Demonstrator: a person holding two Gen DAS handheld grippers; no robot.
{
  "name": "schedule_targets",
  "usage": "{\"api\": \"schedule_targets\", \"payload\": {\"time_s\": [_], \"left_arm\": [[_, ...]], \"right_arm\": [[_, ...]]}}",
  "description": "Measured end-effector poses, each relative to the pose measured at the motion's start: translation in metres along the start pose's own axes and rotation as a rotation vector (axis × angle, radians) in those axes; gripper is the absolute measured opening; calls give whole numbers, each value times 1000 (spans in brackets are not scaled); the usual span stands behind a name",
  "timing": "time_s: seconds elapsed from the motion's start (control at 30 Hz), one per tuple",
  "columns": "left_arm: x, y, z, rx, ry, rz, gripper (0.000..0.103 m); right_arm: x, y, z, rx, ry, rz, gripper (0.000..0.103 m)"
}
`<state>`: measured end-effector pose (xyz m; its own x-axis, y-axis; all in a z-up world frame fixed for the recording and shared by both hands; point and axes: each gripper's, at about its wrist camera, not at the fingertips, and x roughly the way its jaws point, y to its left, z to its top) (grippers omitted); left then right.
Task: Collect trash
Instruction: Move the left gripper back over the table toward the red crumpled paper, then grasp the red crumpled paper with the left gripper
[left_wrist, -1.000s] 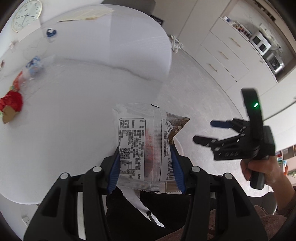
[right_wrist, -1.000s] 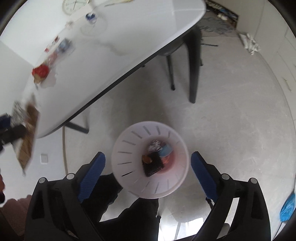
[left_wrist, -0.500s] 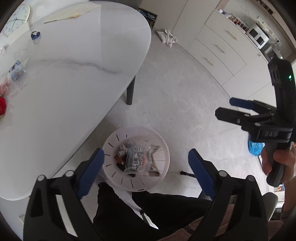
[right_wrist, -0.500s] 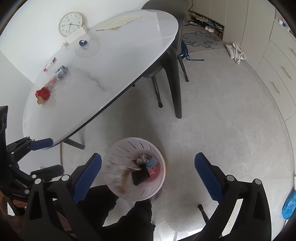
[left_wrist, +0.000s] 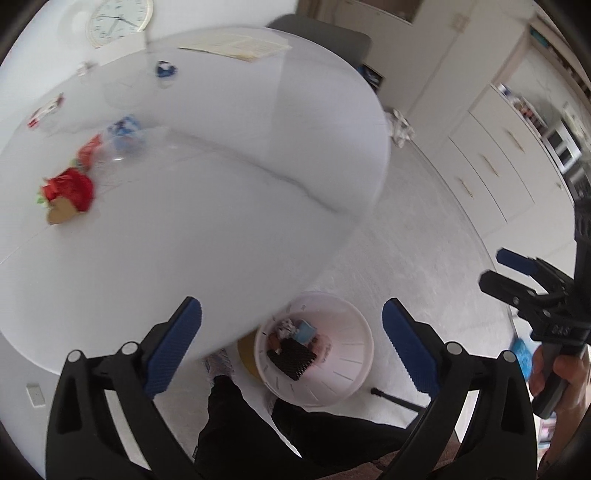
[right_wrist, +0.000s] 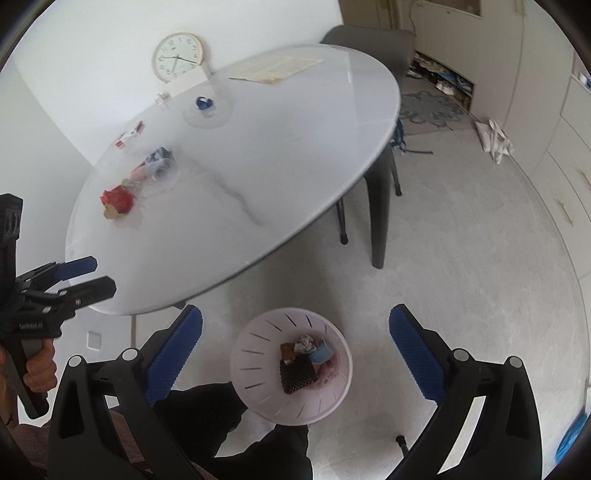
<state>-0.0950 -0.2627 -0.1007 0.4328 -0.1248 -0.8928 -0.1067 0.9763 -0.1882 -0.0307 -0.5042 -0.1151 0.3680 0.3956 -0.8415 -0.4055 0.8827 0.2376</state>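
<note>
A pale pink waste bin (left_wrist: 354, 373) (right_wrist: 255, 354) stands on the floor beside the white table (left_wrist: 221, 203) (right_wrist: 277, 147). It holds a black mesh piece (left_wrist: 291, 356) (right_wrist: 297, 373) and several wrappers. My left gripper (left_wrist: 291, 308) (right_wrist: 101, 275) hangs above the bin, its jaws opening with nothing between them. My right gripper (right_wrist: 295, 313) (left_wrist: 495, 267) is open and empty, also above the bin. On the table lie a red wrapper (left_wrist: 70, 188) (right_wrist: 118, 197), a blue-and-white wrapper (left_wrist: 123, 131) (right_wrist: 159, 158) and a small red-and-white pack (left_wrist: 46, 109) (right_wrist: 129, 136).
A clock (right_wrist: 177, 55) leans on the wall behind the table, beside a paper sheet (right_wrist: 277, 68) and a glass dish with a blue item (right_wrist: 205, 101). A dark chair (right_wrist: 380, 221) stands at the table's right. The person's dark trouser legs (right_wrist: 236, 435) are near the bin. Cabinets (left_wrist: 491, 166) line the right.
The left gripper let go of the snack packet, which dropped into the bin, and its jaws spread wide. Both grippers rose, tilting up so the table fills more of both views.
</note>
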Motion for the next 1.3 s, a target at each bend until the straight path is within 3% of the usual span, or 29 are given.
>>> {"api": "schedule_targets", "payload": {"time_s": [0.33,0.53,0.77,1.0,1.07,1.13,1.3], "left_arm": [[-16,123,31,-231,-93,163,95],[-9,201,55,-256,-91,269,95],[19,263,96,-233,-34,254,92],[67,282,121,-121,111,167,68],[74,285,121,-111,139,150,58],[81,291,122,-114,169,115,43],[82,298,121,-116,168,54,26]], "right_arm": [[25,70,46,-127,-4,32,100],[51,114,75,-158,7,59,101],[87,167,104,-168,27,78,101],[127,218,119,-226,58,110,100],[134,226,120,-239,68,118,100],[140,236,122,-253,72,127,101],[150,253,128,-279,79,149,101]]}}
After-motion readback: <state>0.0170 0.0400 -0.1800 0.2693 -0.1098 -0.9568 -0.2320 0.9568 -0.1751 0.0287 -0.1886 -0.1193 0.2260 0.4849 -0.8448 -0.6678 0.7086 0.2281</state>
